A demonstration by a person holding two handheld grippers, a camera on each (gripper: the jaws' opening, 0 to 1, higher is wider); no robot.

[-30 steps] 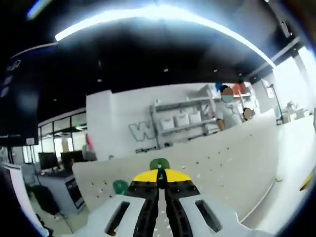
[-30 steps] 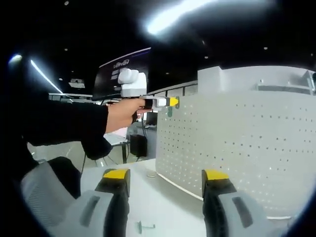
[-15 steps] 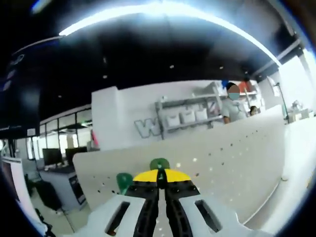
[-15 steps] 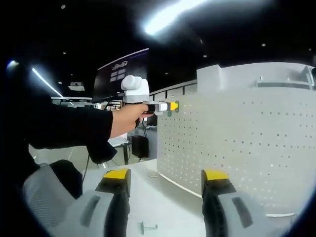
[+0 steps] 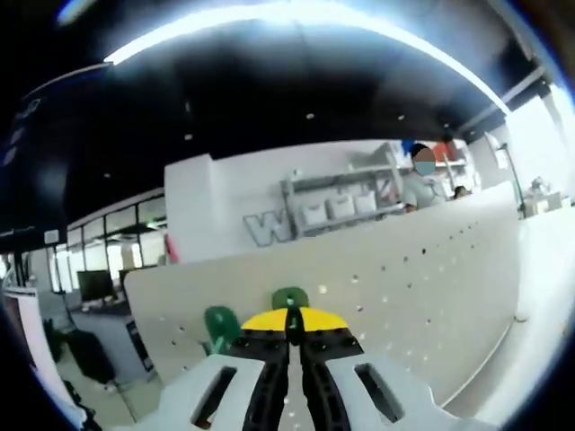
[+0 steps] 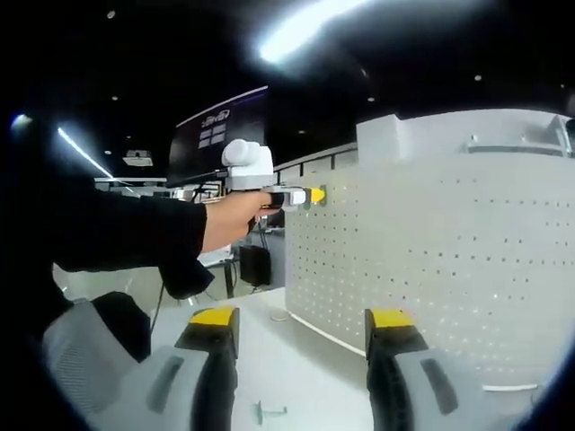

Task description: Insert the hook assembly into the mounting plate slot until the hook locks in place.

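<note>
— Is the hook in yet?

— Looks nearly there, not locked, I'd say. The left gripper (image 5: 288, 316) is clenched on the green hook (image 5: 289, 298), which pokes out just past the jaw tips, right against the pegboard (image 5: 422, 287) near its top corner. A second green hook (image 5: 220, 323) sits just left of the jaws.

— And the other one?

— The right gripper (image 6: 304, 325) hangs lower with jaws spread, holding nothing.

1. A white table (image 6: 296, 359) carried an upright white pegboard (image 6: 449, 260) standing along its far edge.
2. A small metal hook (image 6: 268, 412) lay flat near the table's near edge.
3. A small round object (image 6: 280, 316) sat by the pegboard's foot.
</note>
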